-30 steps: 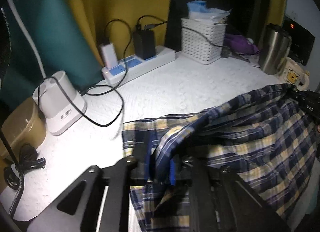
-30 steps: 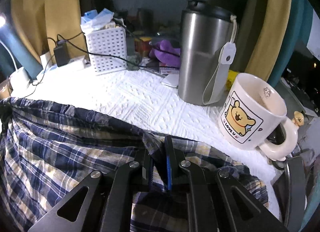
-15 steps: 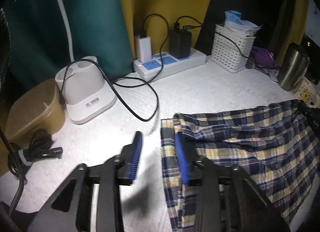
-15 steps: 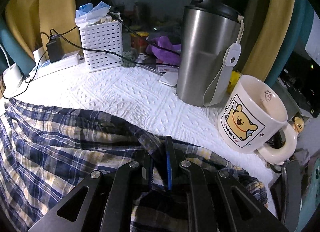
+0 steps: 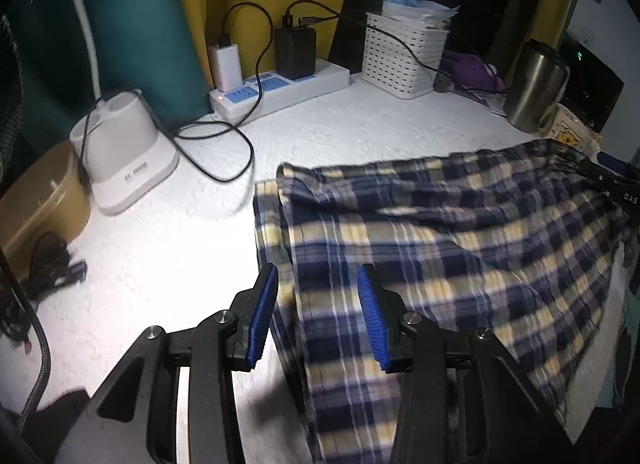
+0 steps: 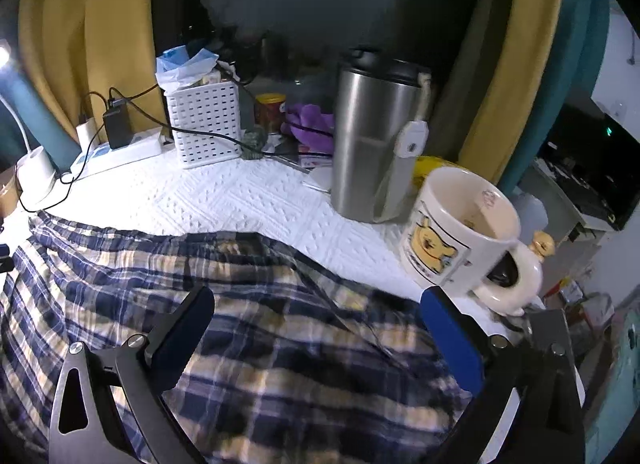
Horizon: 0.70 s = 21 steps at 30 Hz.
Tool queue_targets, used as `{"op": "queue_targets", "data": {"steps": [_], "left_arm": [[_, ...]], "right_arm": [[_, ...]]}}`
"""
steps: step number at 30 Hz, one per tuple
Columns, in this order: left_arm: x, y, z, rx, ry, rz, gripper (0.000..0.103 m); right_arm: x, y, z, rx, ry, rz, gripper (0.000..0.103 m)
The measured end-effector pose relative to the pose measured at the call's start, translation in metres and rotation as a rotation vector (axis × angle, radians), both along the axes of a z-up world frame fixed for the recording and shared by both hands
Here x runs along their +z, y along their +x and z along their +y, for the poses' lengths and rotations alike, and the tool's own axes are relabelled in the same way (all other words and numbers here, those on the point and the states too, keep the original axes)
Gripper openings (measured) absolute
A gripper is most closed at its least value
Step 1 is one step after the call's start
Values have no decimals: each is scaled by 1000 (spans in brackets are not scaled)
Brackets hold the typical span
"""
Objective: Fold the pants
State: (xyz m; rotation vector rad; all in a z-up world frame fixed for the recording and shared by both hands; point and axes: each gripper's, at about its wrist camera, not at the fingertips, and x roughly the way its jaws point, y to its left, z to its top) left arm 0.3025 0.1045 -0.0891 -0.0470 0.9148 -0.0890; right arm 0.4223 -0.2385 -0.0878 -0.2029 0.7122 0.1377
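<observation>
The pants [image 5: 440,248] lie flat on the white table [image 5: 168,264], long axis running across it from the left gripper [image 5: 318,314] to the right gripper [image 6: 316,334], far edge toward the clutter at the back. The left gripper hangs over the pants' left end, one finger over bare table, the other over cloth, released and part open, nothing pinched. The right gripper has just sprung wide over the right end near the table's right edge; cloth lies under the jaws, ungripped. Each hand is nearest its own end, so the next fold likely starts from either end. Count: one pants, one basket [image 6: 204,123], one power strip [image 5: 280,91], one tumbler [image 6: 374,143], one mug [image 6: 460,232].
</observation>
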Motion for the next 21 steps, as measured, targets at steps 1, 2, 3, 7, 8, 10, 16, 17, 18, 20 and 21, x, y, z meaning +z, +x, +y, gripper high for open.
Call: {"op": "queue_targets", "data": {"steps": [1,2,3,7,8,10,16,17,18,20,21], "left_arm": [[1,-6,0,4,-4,3,41],[1,-10,0,8,-5,6,41],[1,-16,0,13,-7,10,41],[-1,-39,3,38,-22,24,41],[-1,-44,4,42,-27,25,41],[-2,-58,6,53,-43,28,41],[-6,-91,4,67,-63,31,41],[-6,-96,4,66,-68,30,41],[-6,-101,3,66,-74,28,41],[-6,-112,1,58,-89,10,41],[-6,-114,0,53,-94,8,41]], "right_arm": [[0,-3,-3,-7,2,2,103],[0,-7,-6,-12,6,5,103],[0,-11,-10,-17,14,11,103],[-1,-29,-12,-12,25,19,103],[-1,-34,-11,-8,24,20,103],[-2,-45,-9,1,25,24,103],[-8,-80,2,33,23,30,103],[-8,-87,4,39,24,29,103],[-8,-91,6,44,26,28,103],[-9,-103,12,50,48,29,103],[-11,-112,17,59,72,36,103]]}}
